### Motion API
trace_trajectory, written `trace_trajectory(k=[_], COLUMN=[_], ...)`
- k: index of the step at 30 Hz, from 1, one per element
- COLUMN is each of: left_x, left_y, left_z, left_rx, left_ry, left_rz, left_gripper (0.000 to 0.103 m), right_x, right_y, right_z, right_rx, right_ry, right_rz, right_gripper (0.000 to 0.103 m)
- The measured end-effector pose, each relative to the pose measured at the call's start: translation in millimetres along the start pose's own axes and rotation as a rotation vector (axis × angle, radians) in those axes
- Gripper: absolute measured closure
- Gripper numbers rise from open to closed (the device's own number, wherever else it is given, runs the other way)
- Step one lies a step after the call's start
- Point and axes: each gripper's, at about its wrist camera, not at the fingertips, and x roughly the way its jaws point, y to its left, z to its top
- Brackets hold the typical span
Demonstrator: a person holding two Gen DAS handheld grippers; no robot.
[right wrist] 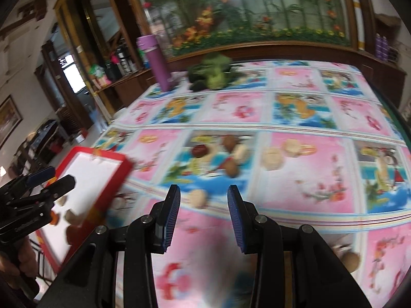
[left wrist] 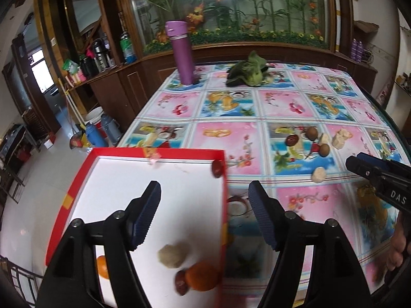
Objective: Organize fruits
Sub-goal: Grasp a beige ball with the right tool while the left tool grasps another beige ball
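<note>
Left claw [left wrist: 204, 200] over orange [left wrist: 203, 276] (blurred)

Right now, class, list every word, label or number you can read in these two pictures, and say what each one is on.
"DAS": white letters on the right gripper, cut off at the picture's edge.
Gold marks on the red tray rim: too blurred to read.
Band on the purple flask: no legible text.
Bottle labels on the shelf: too small to read.

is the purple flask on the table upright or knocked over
Upright. The purple flask stands on its base at the table's far left corner, lid on top, beside the leafy greens.
</note>
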Motion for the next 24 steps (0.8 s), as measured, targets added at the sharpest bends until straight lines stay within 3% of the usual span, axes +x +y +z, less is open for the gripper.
trace_trajectory(k=[8, 12, 19, 24], left_x=[26, 41, 57, 67], left_y=[-44, -61, -82, -97], left_z=[3, 5, 8, 5], left_rx=[0.056, 0.069, 0.1, 0.109], left_ry=[0.072, 0.128, 0.177, 0.218], left_rz=[-0.122, -0.187, -0.235, -0.272], left_gripper=[0.031, 0.031, 0.031, 0.031], right_x=[22, 38, 67, 68], right_y=[-54, -55, -49, -53], right_z=[9, 19, 31, 32], right_rx=[0.072, 0.076, 0.049, 0.037], right_ry=[0.07, 0.095, 0.114, 0.103], right_rz=[-0.089, -0.106, -0.208, -0.204], right_gripper=[0.065, 0.065, 0.065, 0.065])
